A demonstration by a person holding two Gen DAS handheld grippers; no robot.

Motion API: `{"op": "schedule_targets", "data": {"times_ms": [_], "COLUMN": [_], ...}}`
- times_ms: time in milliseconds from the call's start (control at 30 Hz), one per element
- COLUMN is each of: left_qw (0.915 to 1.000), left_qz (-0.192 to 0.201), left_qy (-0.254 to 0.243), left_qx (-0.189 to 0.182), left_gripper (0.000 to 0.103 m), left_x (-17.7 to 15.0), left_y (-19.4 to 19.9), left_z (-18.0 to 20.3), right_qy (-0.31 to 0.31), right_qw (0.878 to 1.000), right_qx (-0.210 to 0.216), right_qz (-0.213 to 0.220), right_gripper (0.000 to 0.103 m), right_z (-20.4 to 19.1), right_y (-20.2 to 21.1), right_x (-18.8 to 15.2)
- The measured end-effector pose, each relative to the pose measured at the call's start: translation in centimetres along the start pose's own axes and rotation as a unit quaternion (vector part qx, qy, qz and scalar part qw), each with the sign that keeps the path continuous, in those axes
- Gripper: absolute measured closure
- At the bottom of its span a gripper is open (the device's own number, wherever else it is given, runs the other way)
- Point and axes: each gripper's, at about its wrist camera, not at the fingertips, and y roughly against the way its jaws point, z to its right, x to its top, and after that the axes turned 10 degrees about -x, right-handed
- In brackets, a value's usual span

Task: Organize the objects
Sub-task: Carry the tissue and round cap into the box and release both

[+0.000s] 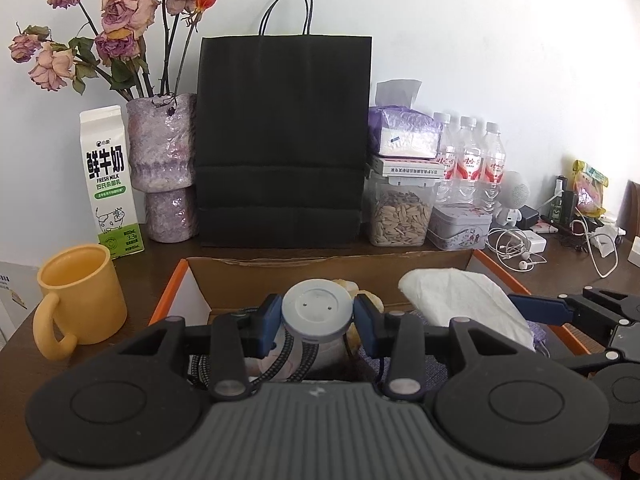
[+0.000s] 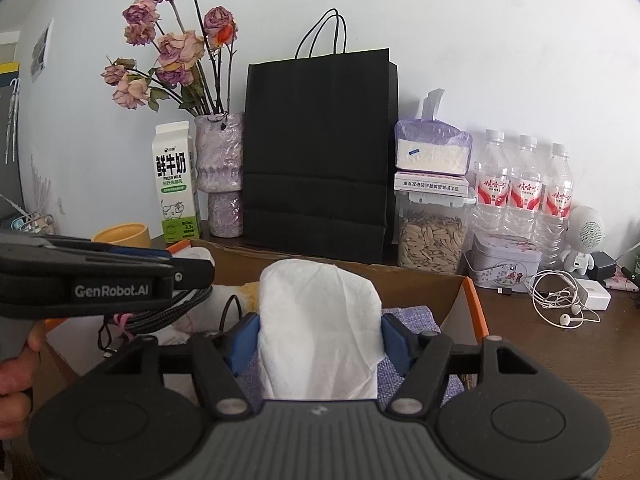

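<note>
My left gripper (image 1: pixel 317 314) is shut on a round grey charger puck (image 1: pixel 317 312) with a braided cable (image 1: pixel 280 364) hanging below it, above an open cardboard box (image 1: pixel 328 272) with orange edges. My right gripper (image 2: pixel 319 336) is shut on a white folded pack (image 2: pixel 318 320), held over the same box (image 2: pixel 452 300). The pack also shows in the left wrist view (image 1: pixel 464 300). The left gripper shows from the side in the right wrist view (image 2: pixel 188 270). A purple cloth (image 2: pixel 408 316) lies in the box.
Behind the box stand a black paper bag (image 1: pixel 282 140), a milk carton (image 1: pixel 108 180), a purple vase (image 1: pixel 164 168) of dried roses, a seed jar (image 1: pixel 400 216), a tin (image 1: pixel 460 226) and water bottles (image 1: pixel 472 156). A yellow mug (image 1: pixel 80 300) stands left. Earphones (image 2: pixel 564 308) lie right.
</note>
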Motion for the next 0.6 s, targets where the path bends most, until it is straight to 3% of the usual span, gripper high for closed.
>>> {"op": "schedule_targets", "data": {"times_ms": [33, 67, 100, 133, 600], "left_qw": [1.0, 0.9999, 0.9998, 0.9994, 0.9993], "left_qz": [0.001, 0.003, 0.009, 0.02, 0.013], "left_qy": [0.0, 0.002, 0.004, 0.005, 0.006], "left_qx": [0.004, 0.01, 0.019, 0.027, 0.035], "left_gripper": [0.04, 0.012, 0.0, 0.0, 0.0], "left_x": [-0.06, -0.13, -0.23, -0.35, -0.77], "left_y": [0.09, 0.2, 0.34, 0.55, 0.77], "left_z": [-0.08, -0.15, -0.23, -0.25, -0.71], "right_qy": [0.0, 0.0, 0.0, -0.003, -0.006], "right_qw": [1.0, 1.0, 1.0, 1.0, 1.0], "right_qx": [0.0, -0.005, -0.005, -0.007, -0.009], "right_qz": [0.0, -0.004, -0.004, -0.004, -0.002], "right_gripper": [0.023, 0.011, 0.005, 0.0, 0.0], "right_z": [0.0, 0.04, 0.04, 0.1, 0.02], "right_y": [0.0, -0.1, -0.1, -0.12, 0.06], "right_x": [0.0, -0.11, -0.11, -0.16, -0.29]}}
